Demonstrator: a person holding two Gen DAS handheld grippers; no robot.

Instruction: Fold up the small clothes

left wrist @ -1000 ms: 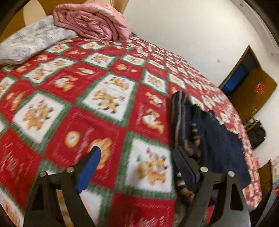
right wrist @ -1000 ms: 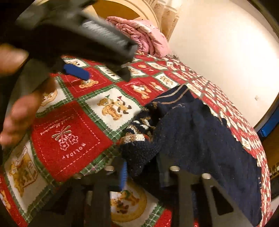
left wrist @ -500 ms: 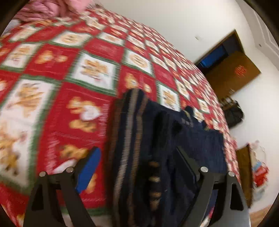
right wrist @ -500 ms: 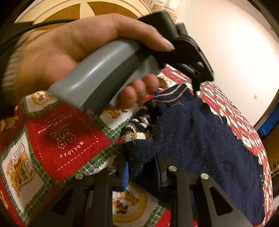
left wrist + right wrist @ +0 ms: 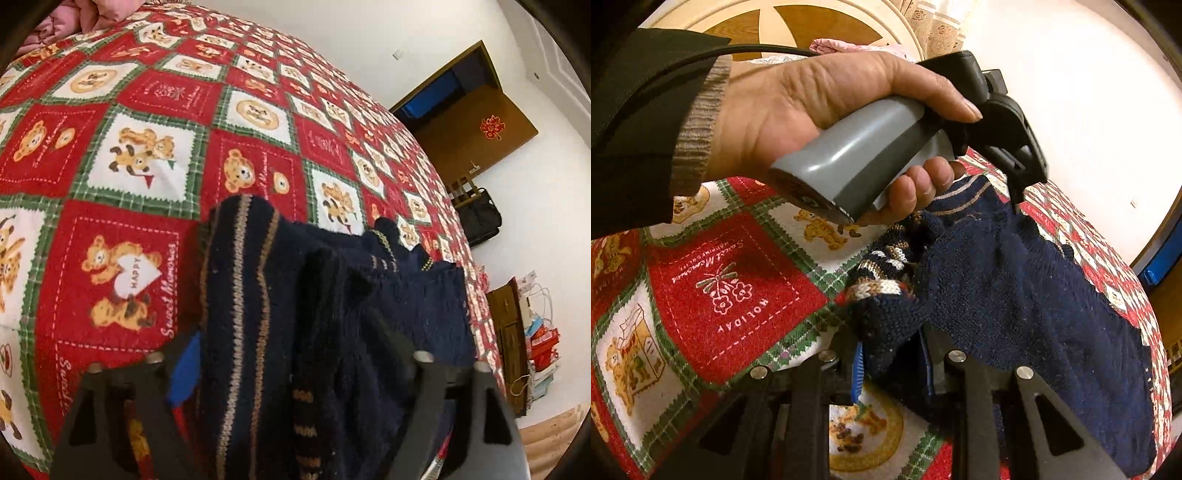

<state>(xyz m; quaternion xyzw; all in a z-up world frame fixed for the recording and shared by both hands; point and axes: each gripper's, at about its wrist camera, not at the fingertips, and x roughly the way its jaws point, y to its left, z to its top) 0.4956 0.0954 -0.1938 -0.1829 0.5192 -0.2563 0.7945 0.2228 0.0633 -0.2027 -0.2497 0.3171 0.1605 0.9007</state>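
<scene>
A navy knit sweater (image 5: 1015,288) is lying rumpled on a bed covered by a red teddy-bear quilt (image 5: 122,177). The right gripper (image 5: 894,362) is pinching a bunched, striped edge of the knit, its jaws nearly together on the fabric. The left gripper (image 5: 291,350) is standing with its jaws spread wide, straddling the striped hem of the sweater (image 5: 280,314) (fabric fills the gap but neither finger is seen pressing it). In the right wrist view, the person's left hand (image 5: 812,122) is wrapping the grey handle above the garment.
</scene>
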